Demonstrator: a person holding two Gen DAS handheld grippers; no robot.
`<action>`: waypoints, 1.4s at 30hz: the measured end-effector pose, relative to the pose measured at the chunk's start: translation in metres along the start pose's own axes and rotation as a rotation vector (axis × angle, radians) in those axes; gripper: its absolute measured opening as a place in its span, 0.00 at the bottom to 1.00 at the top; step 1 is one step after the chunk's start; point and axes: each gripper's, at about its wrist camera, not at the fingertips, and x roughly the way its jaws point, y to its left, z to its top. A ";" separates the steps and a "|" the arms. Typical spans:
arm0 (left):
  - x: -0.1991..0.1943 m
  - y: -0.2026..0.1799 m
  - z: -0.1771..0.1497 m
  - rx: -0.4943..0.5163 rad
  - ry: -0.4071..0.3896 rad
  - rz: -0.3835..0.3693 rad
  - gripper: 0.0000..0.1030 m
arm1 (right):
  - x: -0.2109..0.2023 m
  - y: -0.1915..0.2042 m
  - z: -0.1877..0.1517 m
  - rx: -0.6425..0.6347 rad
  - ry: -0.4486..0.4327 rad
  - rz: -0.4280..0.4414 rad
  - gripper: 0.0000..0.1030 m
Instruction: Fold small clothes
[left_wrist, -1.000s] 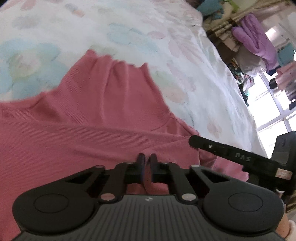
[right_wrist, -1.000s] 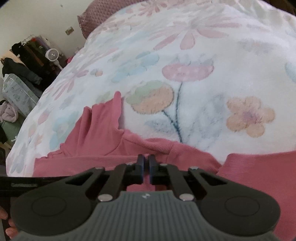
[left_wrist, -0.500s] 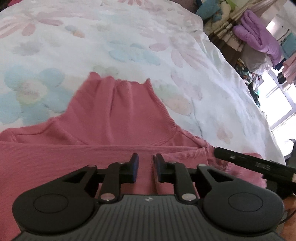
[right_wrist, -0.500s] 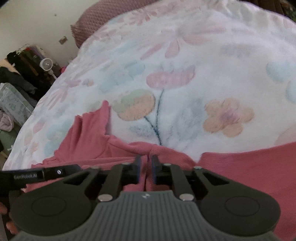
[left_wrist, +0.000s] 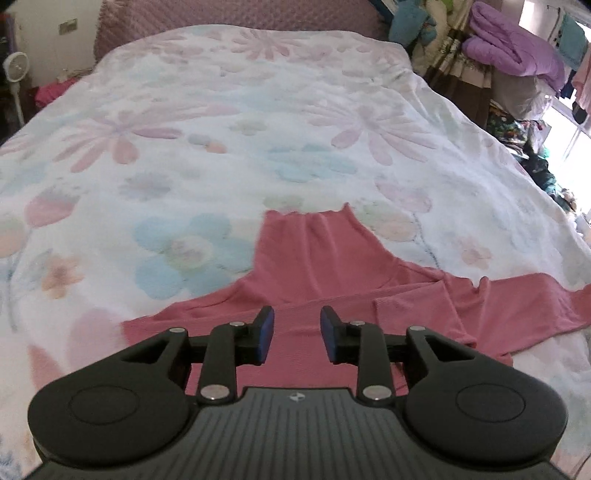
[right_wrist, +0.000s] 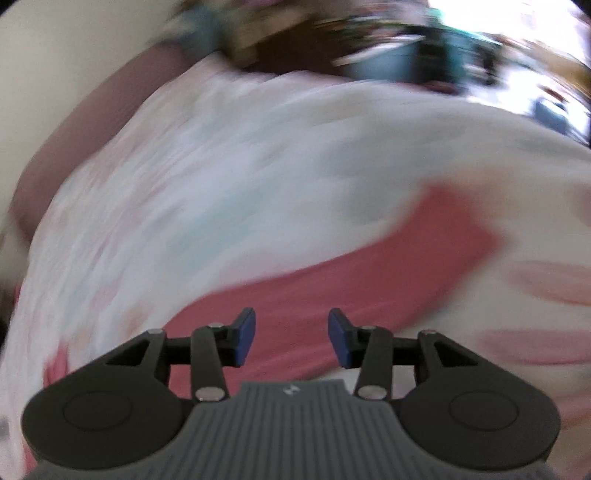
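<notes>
Pink ribbed knit top (left_wrist: 325, 266) lies flat on the flower-printed white bed cover (left_wrist: 221, 129), collar pointing away. Left claw (left_wrist: 297, 334) and right claw (right_wrist: 291, 338) (view badly blurred) have just been opening, both parted above the fabric, gripping nothing.

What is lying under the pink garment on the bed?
The pink garment lies flat on a white floral blanket, which shows all around it. A folded sleeve rests on top at the right. Whether anything else lies beneath cannot be seen, because the fabric covers it.
</notes>
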 end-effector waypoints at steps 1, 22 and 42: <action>-0.004 0.003 -0.002 -0.007 0.003 0.005 0.36 | -0.008 -0.024 0.009 0.063 -0.022 -0.024 0.40; -0.048 0.052 -0.029 -0.125 0.000 0.166 0.36 | 0.006 -0.053 0.071 0.077 -0.072 0.017 0.01; -0.106 0.103 -0.038 -0.194 -0.127 0.065 0.36 | -0.135 0.443 -0.019 -0.459 -0.081 0.675 0.01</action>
